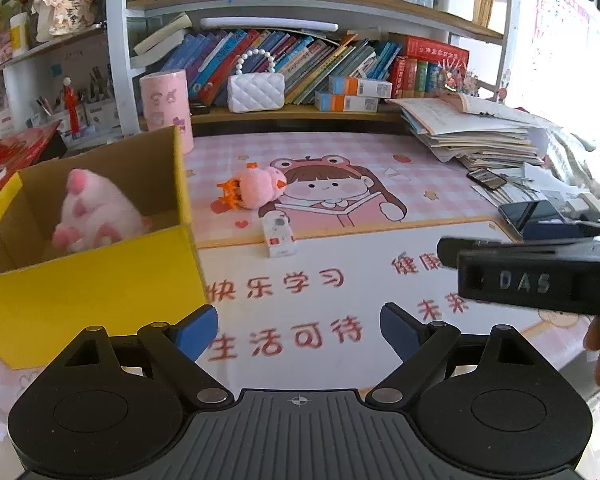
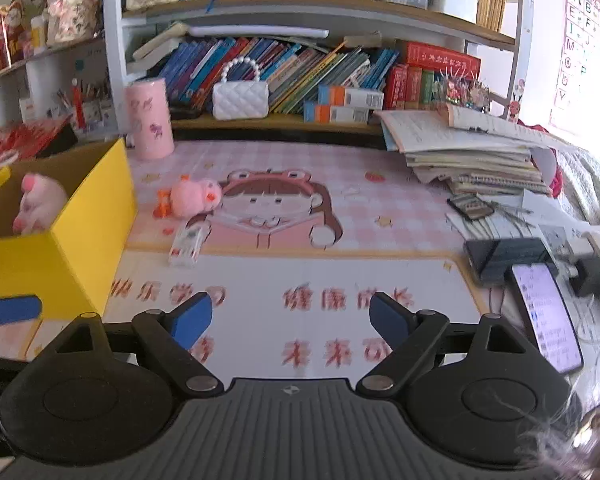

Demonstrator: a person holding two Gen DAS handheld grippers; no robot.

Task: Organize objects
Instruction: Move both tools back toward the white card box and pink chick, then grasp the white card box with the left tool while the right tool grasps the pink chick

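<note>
A yellow cardboard box (image 1: 88, 280) stands at the left of the desk mat, also in the right wrist view (image 2: 76, 248). A pink plush paw (image 1: 96, 212) lies inside it (image 2: 40, 204). A small pink plush toy (image 1: 256, 186) with an orange clip lies on the mat past the box (image 2: 192, 196). A small white box (image 1: 279, 236) lies just in front of it (image 2: 186, 244). My left gripper (image 1: 298, 330) is open and empty, low over the mat beside the box. My right gripper (image 2: 290, 322) is open and empty over the mat's front; its body shows in the left wrist view (image 1: 540, 280).
A stack of papers and books (image 2: 472, 152) fills the right back. A lit phone (image 2: 544, 316) and a dark box (image 2: 508, 256) lie at the right. A pink cylinder (image 2: 148, 120) and a white quilted handbag (image 2: 240, 98) stand by the bookshelf.
</note>
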